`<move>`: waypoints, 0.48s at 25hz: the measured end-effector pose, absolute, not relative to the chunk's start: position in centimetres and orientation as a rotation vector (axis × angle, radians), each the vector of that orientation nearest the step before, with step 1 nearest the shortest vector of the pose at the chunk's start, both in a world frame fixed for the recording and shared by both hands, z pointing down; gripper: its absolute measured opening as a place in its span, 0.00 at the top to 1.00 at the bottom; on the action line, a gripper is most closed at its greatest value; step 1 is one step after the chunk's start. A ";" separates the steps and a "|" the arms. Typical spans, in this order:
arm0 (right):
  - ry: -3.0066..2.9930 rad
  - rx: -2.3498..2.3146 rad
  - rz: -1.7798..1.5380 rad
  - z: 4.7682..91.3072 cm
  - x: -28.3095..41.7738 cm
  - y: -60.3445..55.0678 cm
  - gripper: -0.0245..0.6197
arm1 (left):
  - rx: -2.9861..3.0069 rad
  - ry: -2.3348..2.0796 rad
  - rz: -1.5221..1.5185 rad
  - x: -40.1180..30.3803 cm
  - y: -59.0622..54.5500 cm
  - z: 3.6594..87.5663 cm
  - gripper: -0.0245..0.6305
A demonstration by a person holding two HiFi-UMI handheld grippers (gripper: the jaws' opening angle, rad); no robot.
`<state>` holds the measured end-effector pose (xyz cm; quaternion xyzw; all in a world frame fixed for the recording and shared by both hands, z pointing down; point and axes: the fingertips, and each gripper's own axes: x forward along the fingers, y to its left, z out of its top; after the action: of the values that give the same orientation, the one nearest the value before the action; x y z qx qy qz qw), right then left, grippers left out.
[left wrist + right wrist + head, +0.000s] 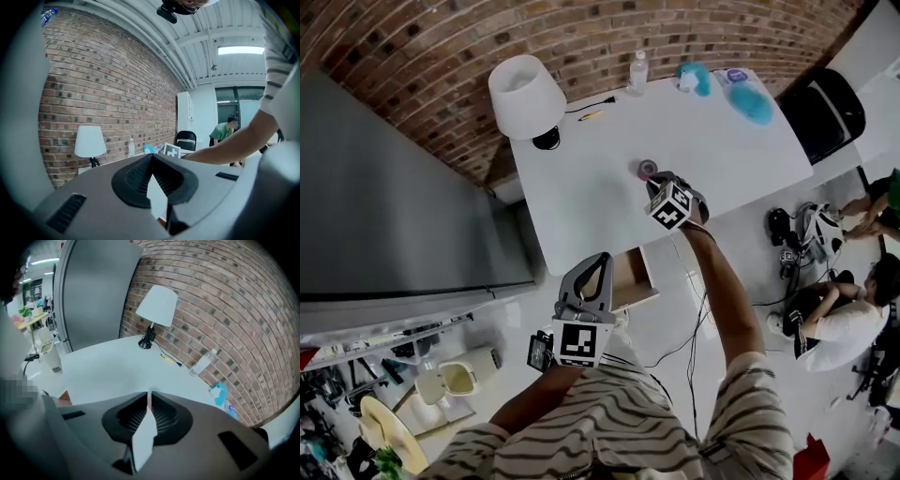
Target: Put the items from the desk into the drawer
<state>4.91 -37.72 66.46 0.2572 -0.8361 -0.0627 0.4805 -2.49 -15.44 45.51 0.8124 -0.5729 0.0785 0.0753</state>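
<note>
On the white desk (600, 197) a small grey and pink tape roll (649, 169) lies near the middle. My right gripper (659, 181) points down right beside it with its jaws together; in the right gripper view (149, 395) only a pinkish sliver shows through the slit. Farther back lie a yellow pen (592, 115), a clear bottle (637, 70) and teal items (750, 101). A wooden drawer (635, 281) stands open under the desk's front edge. Just left of it my left gripper (602, 260) is shut and holds nothing.
A white lamp (525, 94) stands at the desk's back left corner, against the brick wall. A tall grey cabinet (394, 197) flanks the desk on the left and a black chair (821, 112) on the right. People sit on the floor (839, 314) at right among cables.
</note>
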 end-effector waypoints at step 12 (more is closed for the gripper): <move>-1.921 0.402 -0.240 71.3 4.5 -40.0 0.85 | 2.420 -1.718 0.249 -2.4 -16.0 46.5 0.95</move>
<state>4.51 -39.95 71.32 0.1698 -0.8115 -0.1013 0.5500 -2.37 -16.01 46.46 0.8098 -0.5751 0.0832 0.0816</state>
